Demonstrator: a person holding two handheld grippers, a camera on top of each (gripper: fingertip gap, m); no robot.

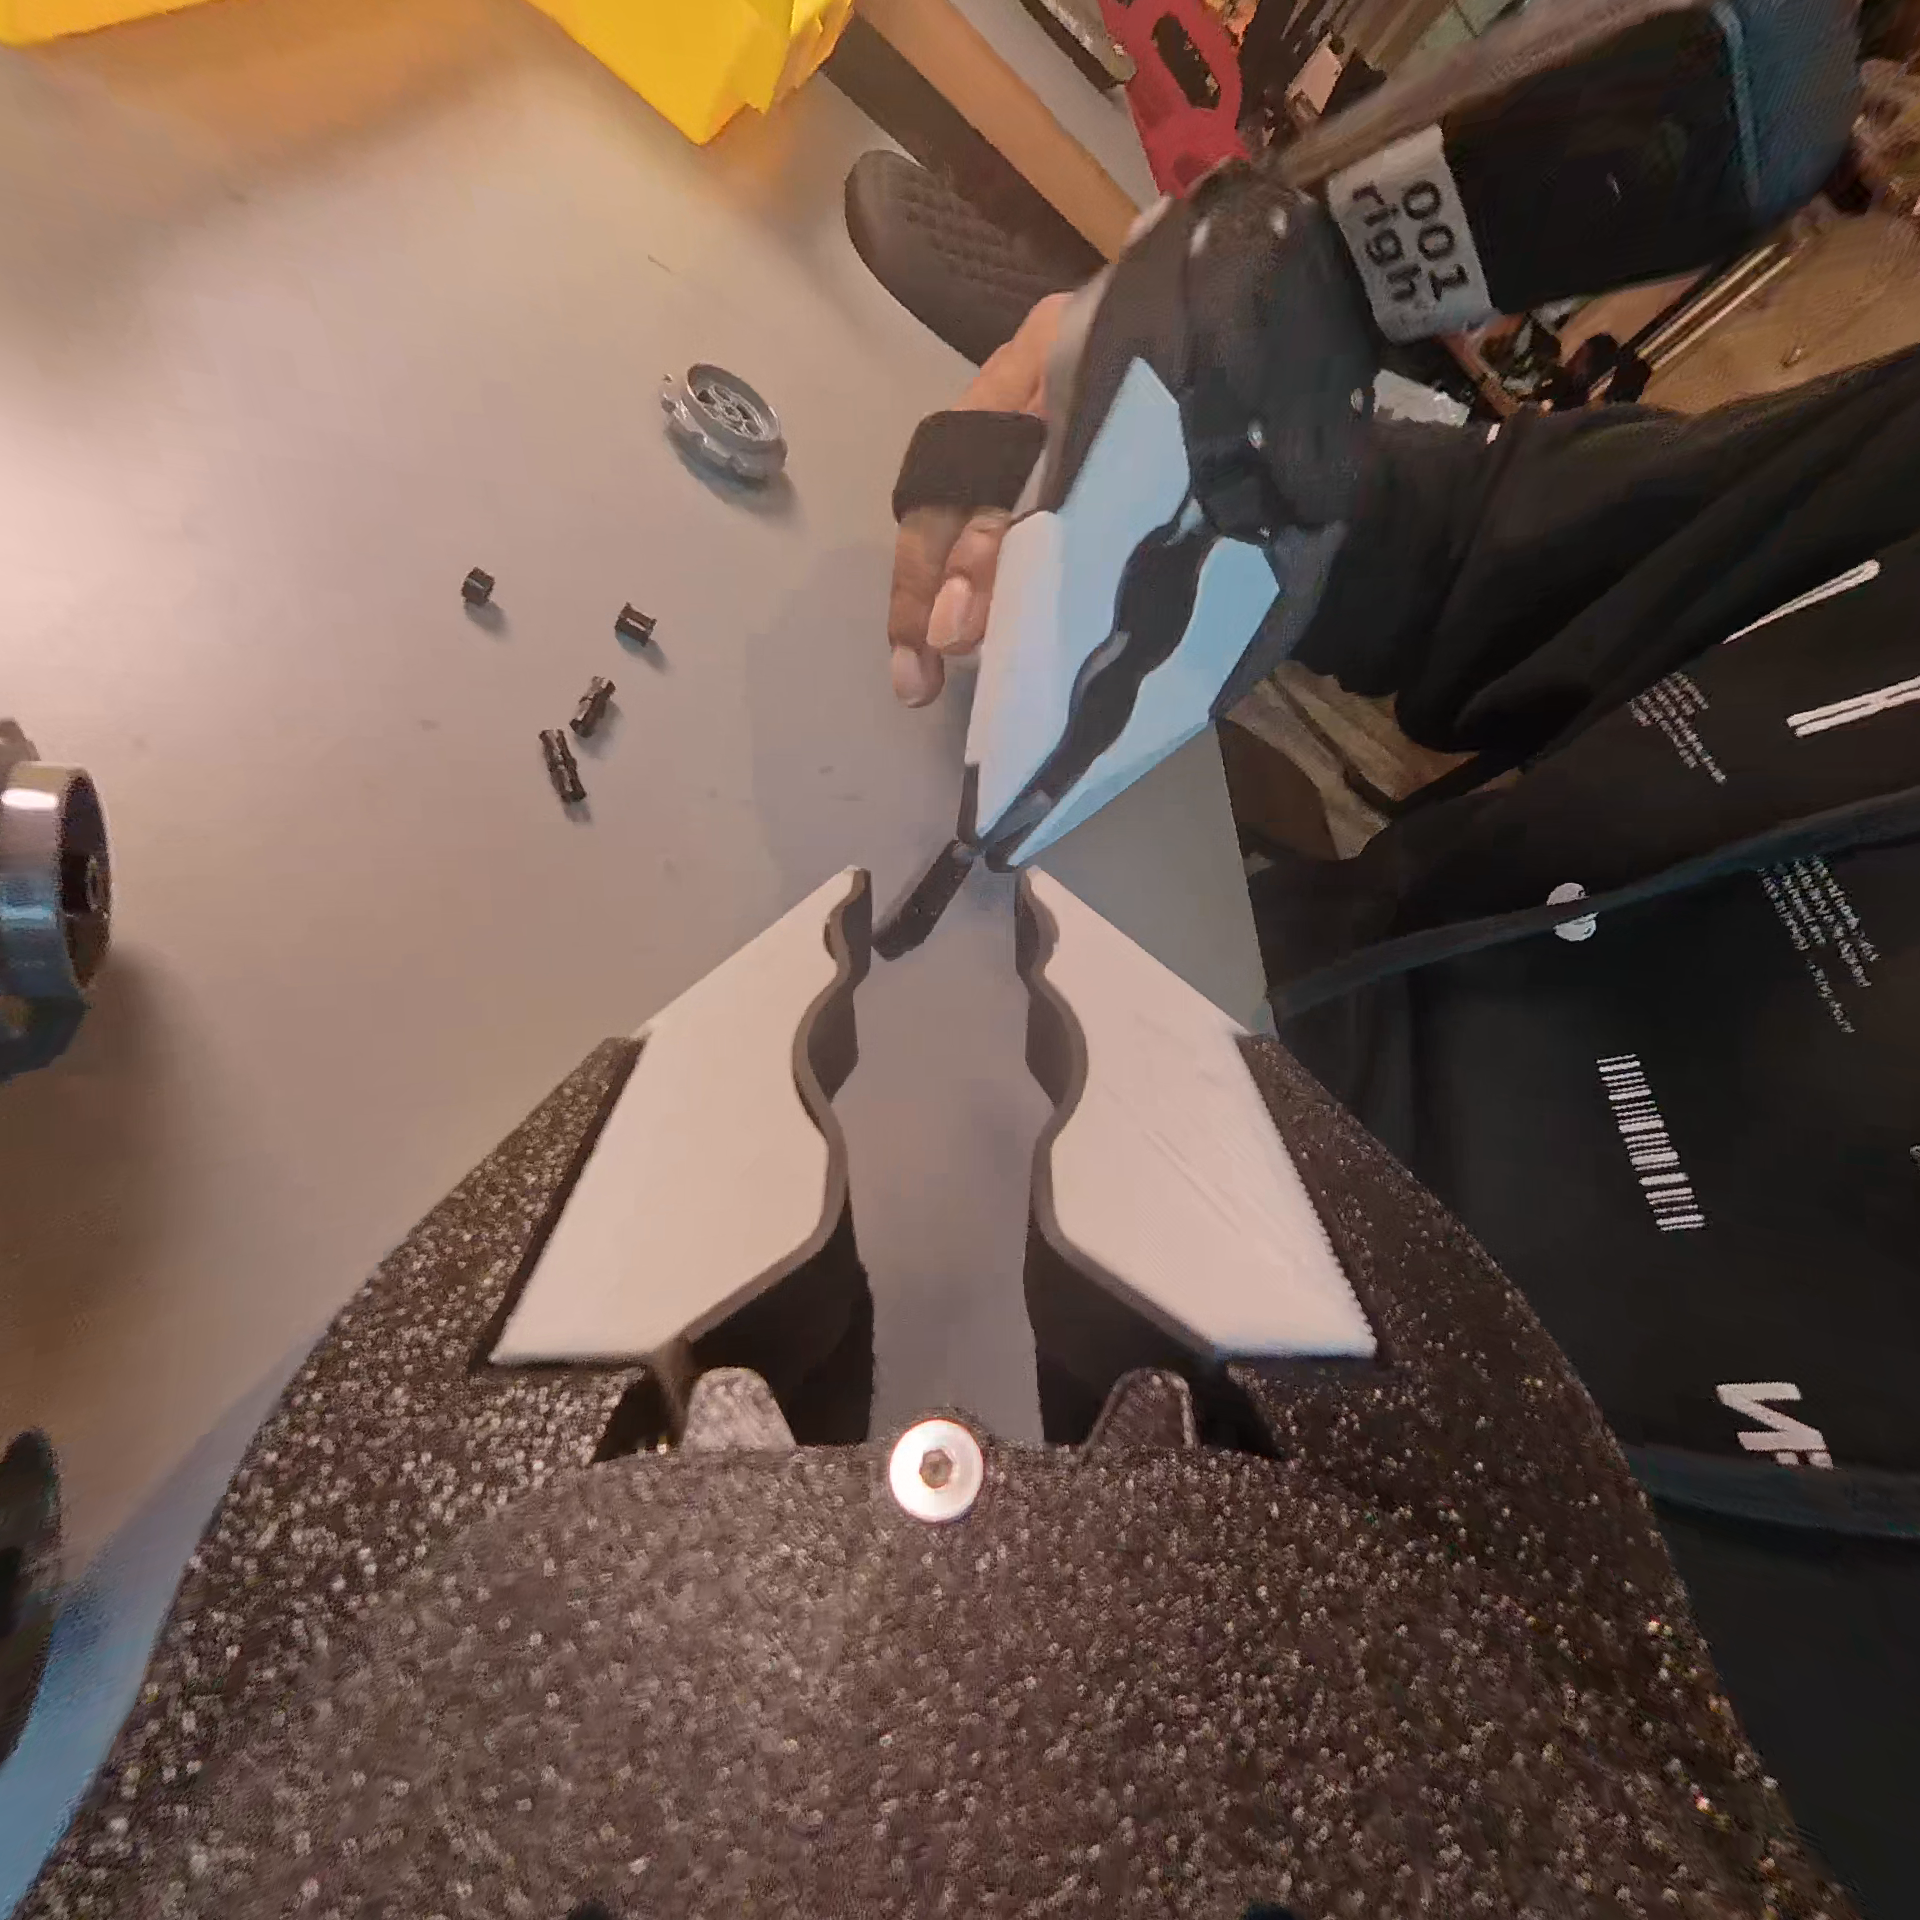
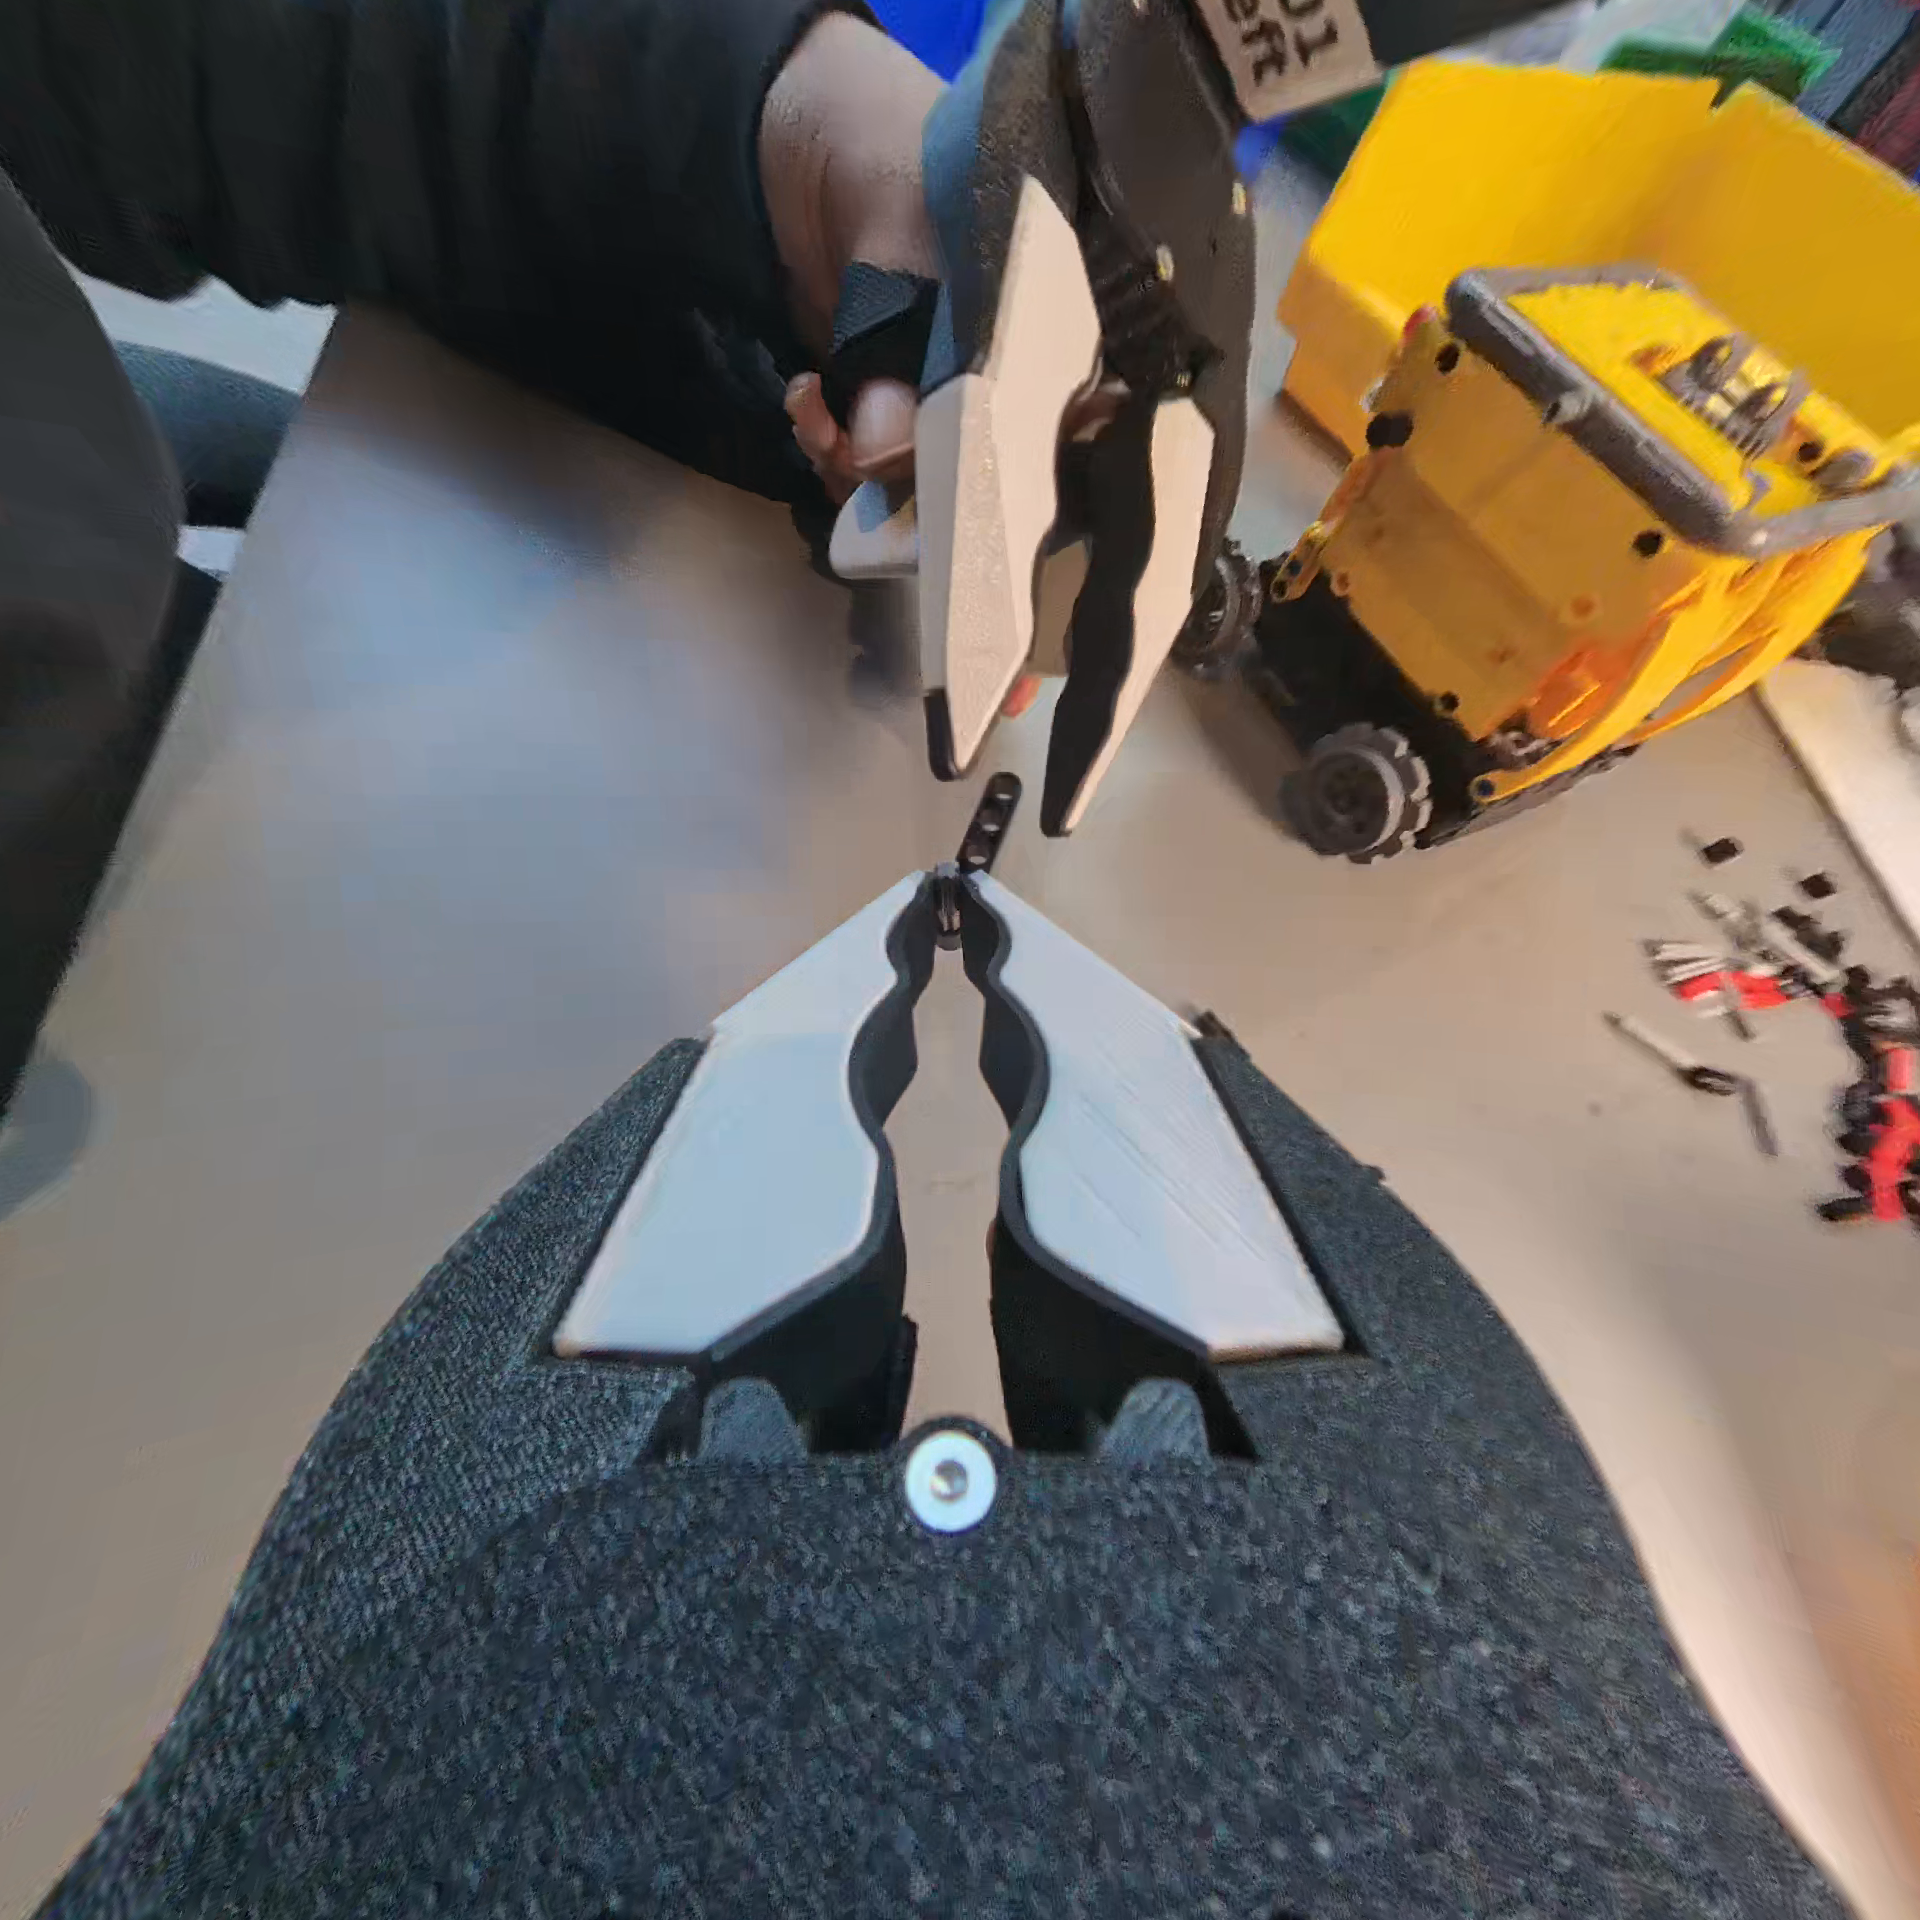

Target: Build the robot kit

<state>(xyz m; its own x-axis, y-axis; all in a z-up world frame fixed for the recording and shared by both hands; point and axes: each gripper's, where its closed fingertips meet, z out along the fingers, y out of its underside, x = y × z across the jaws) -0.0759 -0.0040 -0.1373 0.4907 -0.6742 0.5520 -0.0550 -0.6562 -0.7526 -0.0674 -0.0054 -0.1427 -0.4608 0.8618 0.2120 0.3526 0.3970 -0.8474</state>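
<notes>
The right tongs pinched one end of a small black beam, its free end pointing between the open, empty left tongs above the desk.

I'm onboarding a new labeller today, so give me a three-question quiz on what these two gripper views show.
1. True or false: the right gripper is shut on the small black beam.
2. Which stands beside the yellow bin?
A. a yellow toy vehicle
B. a blue kettle
C. a green bottle
3. Fill in: the left gripper has its jaws ____, one on either side of the beam's free end.

Key: 1 true; 2 A; 3 open.
</notes>
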